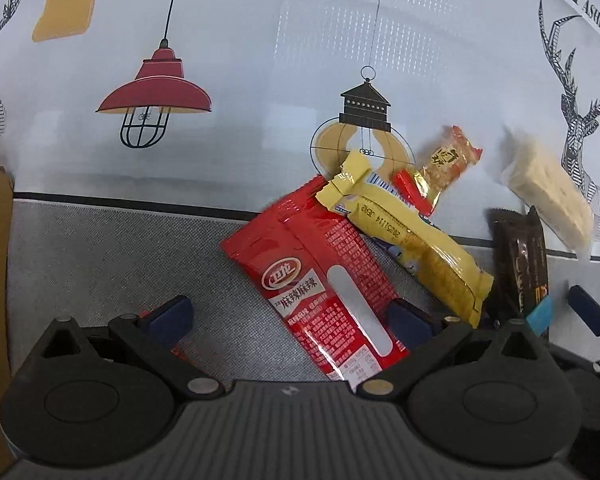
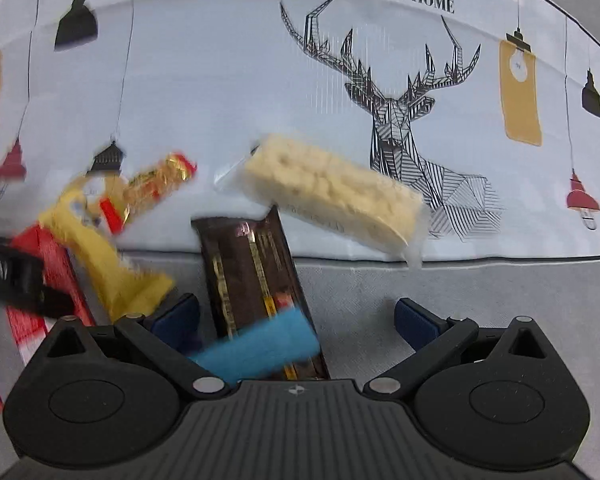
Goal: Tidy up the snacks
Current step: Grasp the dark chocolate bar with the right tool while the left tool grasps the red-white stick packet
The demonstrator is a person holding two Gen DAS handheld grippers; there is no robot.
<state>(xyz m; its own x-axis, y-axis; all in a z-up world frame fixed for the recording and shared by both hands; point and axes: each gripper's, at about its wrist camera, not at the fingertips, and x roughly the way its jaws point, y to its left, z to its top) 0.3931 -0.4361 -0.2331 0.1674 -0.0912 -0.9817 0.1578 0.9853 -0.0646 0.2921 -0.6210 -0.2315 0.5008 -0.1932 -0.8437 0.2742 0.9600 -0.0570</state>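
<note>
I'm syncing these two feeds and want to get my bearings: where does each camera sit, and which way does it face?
Left wrist: on the left gripper, looking forward at the red packet between its open fingers.
Right wrist: on the right gripper, facing the brown bar; open fingers show.
Shared: yellow packet, pale rice bar, printed tablecloth.

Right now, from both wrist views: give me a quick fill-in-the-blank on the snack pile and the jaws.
1. The yellow packet lies partly on top of the ____ packet.
2. The dark brown bar carries a ____ strip across its near end.
3. The jaws of the right gripper stand ____.
4. The pale rice bar sits in a ____ wrapper.

Missing words: red; blue; open; clear
</note>
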